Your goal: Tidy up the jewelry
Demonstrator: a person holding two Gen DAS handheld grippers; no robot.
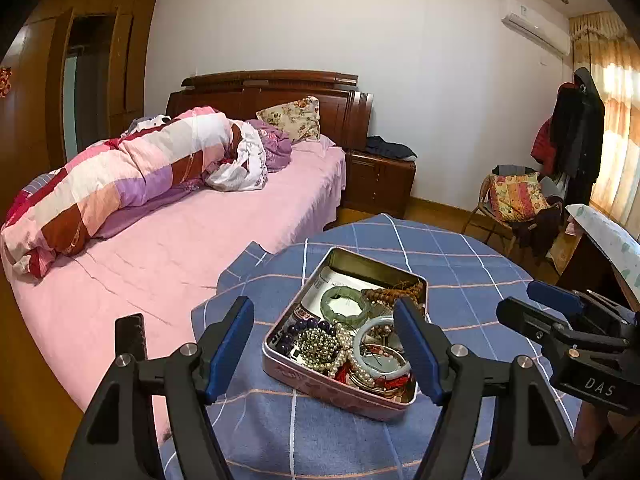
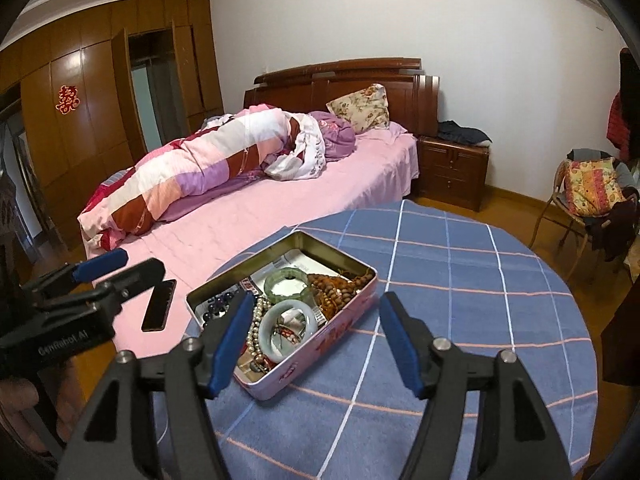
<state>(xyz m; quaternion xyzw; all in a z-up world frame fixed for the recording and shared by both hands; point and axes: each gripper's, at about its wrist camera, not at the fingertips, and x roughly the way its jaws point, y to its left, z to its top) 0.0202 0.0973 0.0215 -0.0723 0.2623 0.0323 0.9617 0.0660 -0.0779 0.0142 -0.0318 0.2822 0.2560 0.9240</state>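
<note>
An open pink metal tin (image 1: 320, 385) (image 2: 320, 344) full of jewelry sits on a round table with a blue checked cloth (image 1: 460, 280) (image 2: 460, 280). Inside lie a green jade bangle (image 1: 345, 301) (image 2: 287, 280), a pale bangle (image 1: 380, 346) (image 2: 288, 332), pearl strands (image 1: 352, 354) (image 2: 256, 328), dark purple beads (image 1: 298, 330) and brown wooden beads (image 1: 396, 292) (image 2: 336, 284). My left gripper (image 1: 324, 346) is open and empty, above the tin's near side. My right gripper (image 2: 316, 340) is open and empty, above the tin's near right corner.
A bed with a pink sheet (image 1: 168, 256) (image 2: 280, 208) and rolled quilt lies left of the table. A black phone (image 2: 159, 306) (image 1: 130, 338) lies on the bed edge. A nightstand (image 1: 380, 184) and a chair with a cushion (image 2: 592, 188) stand behind.
</note>
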